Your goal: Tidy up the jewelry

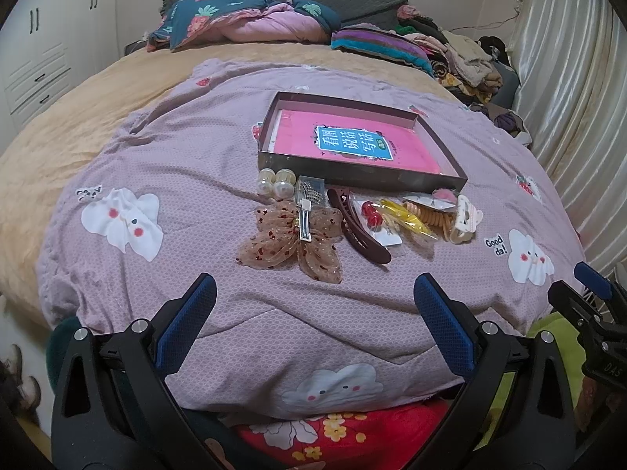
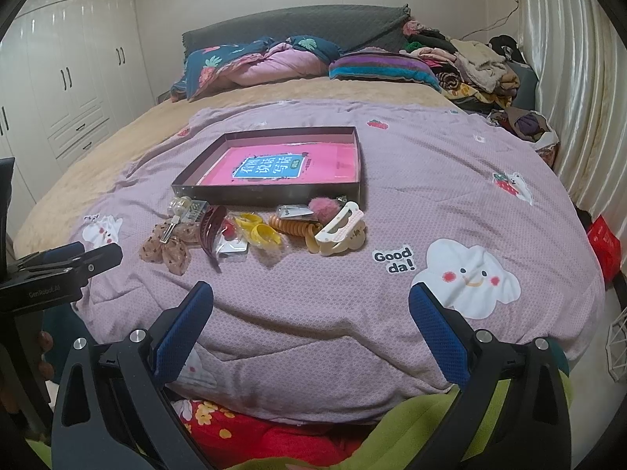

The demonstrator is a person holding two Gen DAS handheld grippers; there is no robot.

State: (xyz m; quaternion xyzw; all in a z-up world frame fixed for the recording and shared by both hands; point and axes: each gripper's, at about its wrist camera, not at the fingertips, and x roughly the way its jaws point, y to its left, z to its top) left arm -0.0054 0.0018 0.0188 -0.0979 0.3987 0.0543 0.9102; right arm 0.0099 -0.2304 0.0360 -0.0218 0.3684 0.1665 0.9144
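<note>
A shallow dark box (image 1: 352, 174) (image 2: 270, 192) with a pink book inside lies on the purple quilt. In front of it sits a row of hair accessories: pearl pieces (image 1: 274, 184), a beige bow clip (image 1: 290, 241) (image 2: 168, 248), a maroon claw clip (image 1: 360, 231) (image 2: 213, 235), yellow packets (image 1: 407, 219) (image 2: 260, 233), orange coil ties (image 1: 431, 215) (image 2: 292, 225) and a cream claw clip (image 1: 464, 219) (image 2: 339, 233). My left gripper (image 1: 313, 293) and my right gripper (image 2: 311, 295) both stand open over the quilt, short of the row, holding nothing.
The purple quilt (image 1: 196, 156) covers a tan bedspread. Pillows (image 1: 243, 19) and a heap of clothes (image 1: 462, 58) lie at the headboard. White wardrobes (image 2: 58, 78) stand on the left, curtains (image 2: 568, 78) on the right. A red bag (image 2: 605, 243) sits by the bed.
</note>
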